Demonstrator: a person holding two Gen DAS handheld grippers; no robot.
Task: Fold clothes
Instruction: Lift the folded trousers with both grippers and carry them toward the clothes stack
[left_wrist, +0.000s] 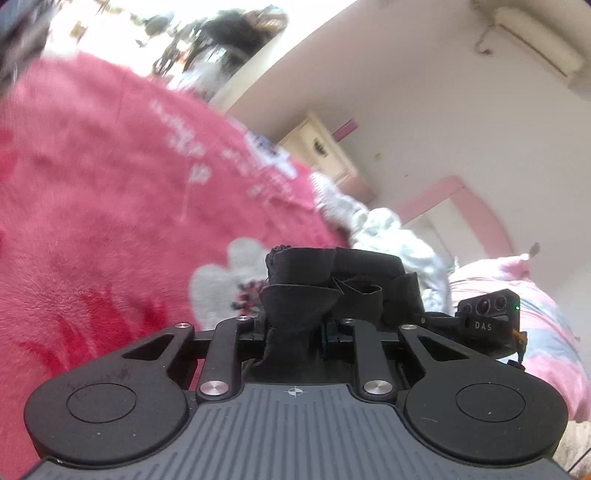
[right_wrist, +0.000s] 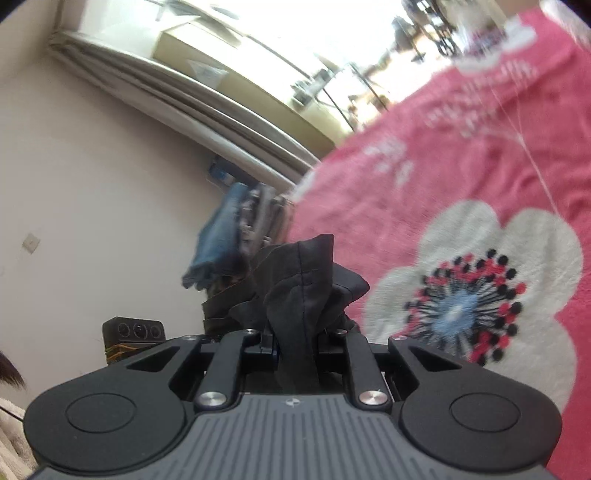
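A fluffy pink blanket (left_wrist: 110, 206) with a large white flower print (right_wrist: 476, 280) and pale lettering covers the bed. At its far right edge in the left wrist view lies a rumpled white cloth (left_wrist: 384, 229), with a pink-and-grey pillow (left_wrist: 517, 295) just beside it. A cream cabinet (left_wrist: 321, 147) stands against the wall, and an air conditioner (left_wrist: 532, 37) hangs high up. In the right wrist view, a bright window (right_wrist: 236, 40) fills the far wall, with blue jeans (right_wrist: 218, 236) hanging below.

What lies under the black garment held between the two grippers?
Under the black garment, pinched by the left gripper and right gripper, spreads a pink blanket with a white flower. Whatever lies directly beneath the cloth is hidden.
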